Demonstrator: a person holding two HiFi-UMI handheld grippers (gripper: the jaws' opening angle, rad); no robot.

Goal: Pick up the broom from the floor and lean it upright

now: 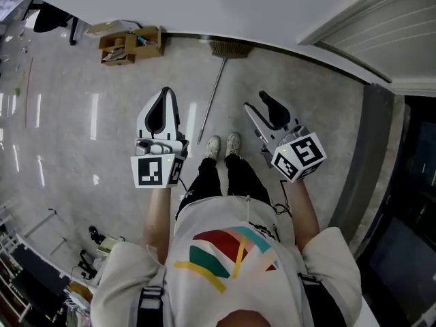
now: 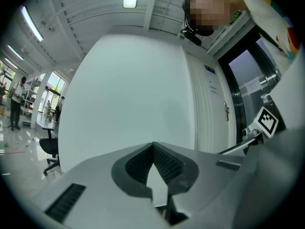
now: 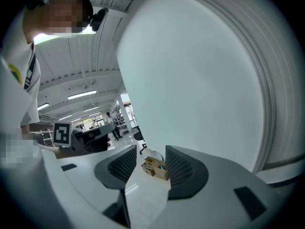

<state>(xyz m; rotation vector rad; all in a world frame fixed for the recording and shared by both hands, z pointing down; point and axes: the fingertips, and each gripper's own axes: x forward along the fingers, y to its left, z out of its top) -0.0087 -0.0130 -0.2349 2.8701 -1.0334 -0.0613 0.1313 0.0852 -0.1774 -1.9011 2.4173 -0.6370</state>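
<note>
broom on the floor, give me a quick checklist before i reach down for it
1. Broom found: ok. It lies flat on the floor, bristles against the wall, handle end near the shoes.
2. Right gripper ready to grasp: ok. Jaws apart, nothing between them.
3. Left gripper ready to grasp: not ok. Jaws together at the tips, empty.
4. A gripper at the handle: not ok. Both are held up in front of the person, clear of the broom.
5. Wall spot for leaning: probably ok. The wall by the bristles looks bare; the cardboard box stands apart to the side.
</note>
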